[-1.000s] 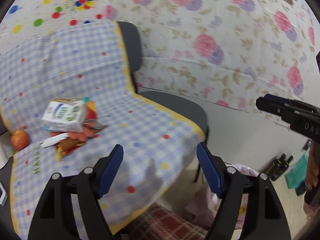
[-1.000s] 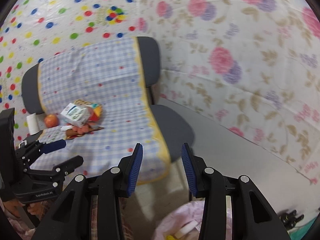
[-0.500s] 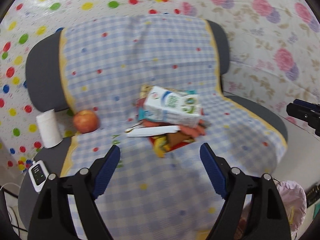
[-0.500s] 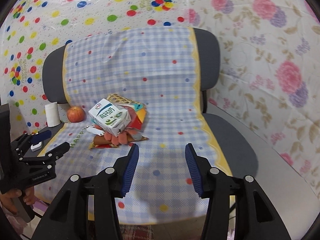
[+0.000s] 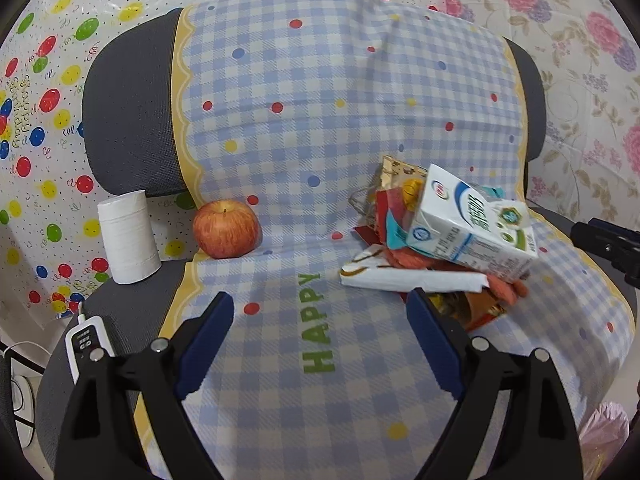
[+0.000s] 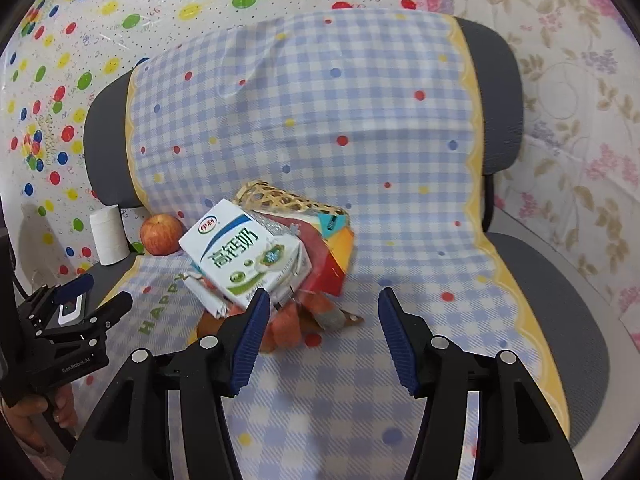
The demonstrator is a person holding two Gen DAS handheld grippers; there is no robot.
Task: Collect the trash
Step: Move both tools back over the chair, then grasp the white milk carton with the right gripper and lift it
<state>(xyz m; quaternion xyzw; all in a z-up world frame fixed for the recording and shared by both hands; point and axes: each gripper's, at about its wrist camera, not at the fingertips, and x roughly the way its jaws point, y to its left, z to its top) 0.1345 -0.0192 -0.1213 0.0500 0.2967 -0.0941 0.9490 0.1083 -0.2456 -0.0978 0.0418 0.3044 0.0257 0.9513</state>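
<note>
**Trash heap on a covered chair**

A grey office chair [image 5: 128, 120] draped in a blue-checked, dotted cloth [image 5: 320, 120] stands against patterned wall sheets. Mid-seat lies a heap of crumpled colourful wrappers [image 6: 320, 248], topped by a white-and-green milk carton [image 6: 248, 256]. A red apple [image 5: 226, 229] and white paper roll [image 5: 128, 237] sit apart. The left gripper [image 5: 320, 312] and right gripper [image 6: 320, 308] hover near the heap, jaws opening, empty.

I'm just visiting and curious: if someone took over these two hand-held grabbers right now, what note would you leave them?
Left gripper: fingers opening, nothing between them.
Right gripper: fingers opening, also empty.
Trash pile sits on the checked cloth over the chair: milk carton on top of snack wrappers and a white napkin.
Apple and paper roll stand to the pile's left.
Done: nothing picked up yet.
Left: grab the carton, wrappers and napkin.
</note>
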